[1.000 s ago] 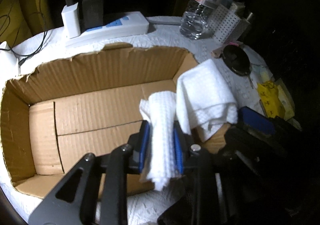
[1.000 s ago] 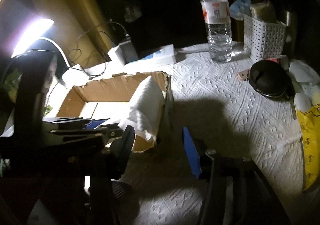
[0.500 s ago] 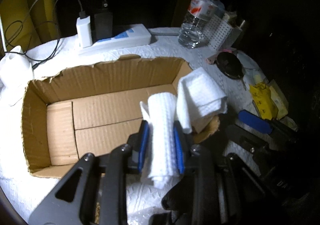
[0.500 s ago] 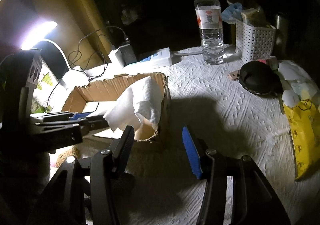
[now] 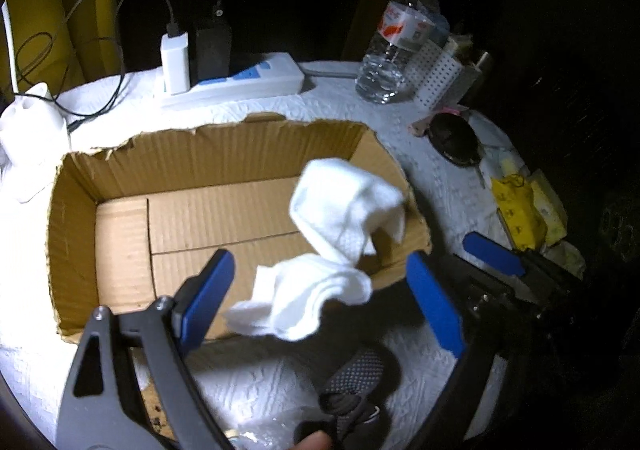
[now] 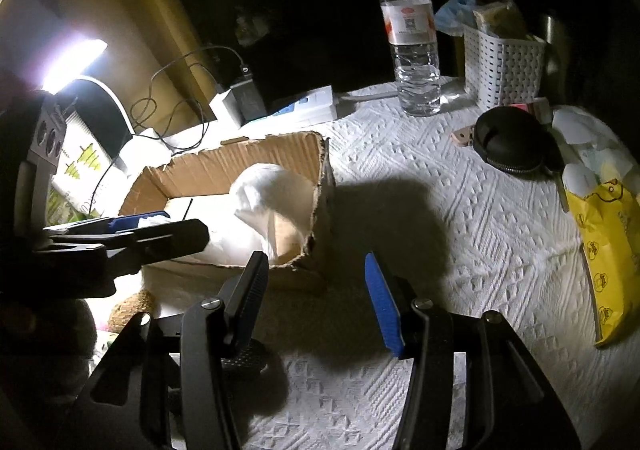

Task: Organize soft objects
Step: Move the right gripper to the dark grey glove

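Note:
A white cloth (image 5: 328, 246) lies loose over the near right corner of an open cardboard box (image 5: 120, 217); its far end is bunched up inside the box and its near end hangs over the front wall. My left gripper (image 5: 320, 294) is open, its blue pads on either side of the cloth and apart from it. In the right wrist view the cloth (image 6: 268, 205) shows in the box (image 6: 256, 157). My right gripper (image 6: 316, 302) is open and empty over the white table covering, to the right of the box.
A power strip with chargers (image 5: 232, 77), a water bottle (image 6: 412, 45), a white basket (image 6: 504, 65), a black round case (image 6: 512, 141) and a yellow bag (image 6: 608, 250) sit on the table. A lit lamp (image 6: 72, 65) stands at the left.
My left gripper has opened and let go of the white cloth, which has slumped onto the box's corner. Both grippers have drawn back a little.

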`<state>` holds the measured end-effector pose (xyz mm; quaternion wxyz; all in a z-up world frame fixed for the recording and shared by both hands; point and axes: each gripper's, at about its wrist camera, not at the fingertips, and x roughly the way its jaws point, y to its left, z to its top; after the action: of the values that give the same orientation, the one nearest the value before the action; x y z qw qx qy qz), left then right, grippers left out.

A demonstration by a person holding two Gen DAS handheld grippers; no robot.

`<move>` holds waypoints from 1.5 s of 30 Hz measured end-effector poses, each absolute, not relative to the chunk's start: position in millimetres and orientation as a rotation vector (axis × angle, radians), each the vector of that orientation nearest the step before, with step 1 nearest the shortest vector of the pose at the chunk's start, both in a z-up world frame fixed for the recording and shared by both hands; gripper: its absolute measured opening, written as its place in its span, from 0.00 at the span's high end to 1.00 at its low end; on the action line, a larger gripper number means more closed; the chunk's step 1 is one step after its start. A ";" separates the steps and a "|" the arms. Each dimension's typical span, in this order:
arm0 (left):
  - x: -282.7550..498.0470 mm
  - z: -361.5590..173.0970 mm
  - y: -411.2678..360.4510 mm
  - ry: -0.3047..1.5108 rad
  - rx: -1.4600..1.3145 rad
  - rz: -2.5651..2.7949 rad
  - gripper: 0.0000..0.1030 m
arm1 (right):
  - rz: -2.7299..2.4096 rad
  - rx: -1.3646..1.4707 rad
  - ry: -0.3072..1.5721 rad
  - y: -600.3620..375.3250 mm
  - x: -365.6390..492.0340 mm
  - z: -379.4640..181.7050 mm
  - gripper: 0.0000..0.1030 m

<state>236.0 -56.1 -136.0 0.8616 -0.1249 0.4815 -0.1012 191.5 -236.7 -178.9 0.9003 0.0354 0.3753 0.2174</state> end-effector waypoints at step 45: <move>109.7 -99.6 12.1 0.850 -0.200 -0.140 0.13 | 0.500 -0.022 0.731 -182.2 105.9 -148.5 0.48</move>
<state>109.7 12.1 -99.6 0.9039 -0.0966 0.4112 -0.0678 105.9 -182.2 -148.5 0.9034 -0.0104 0.3537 0.2421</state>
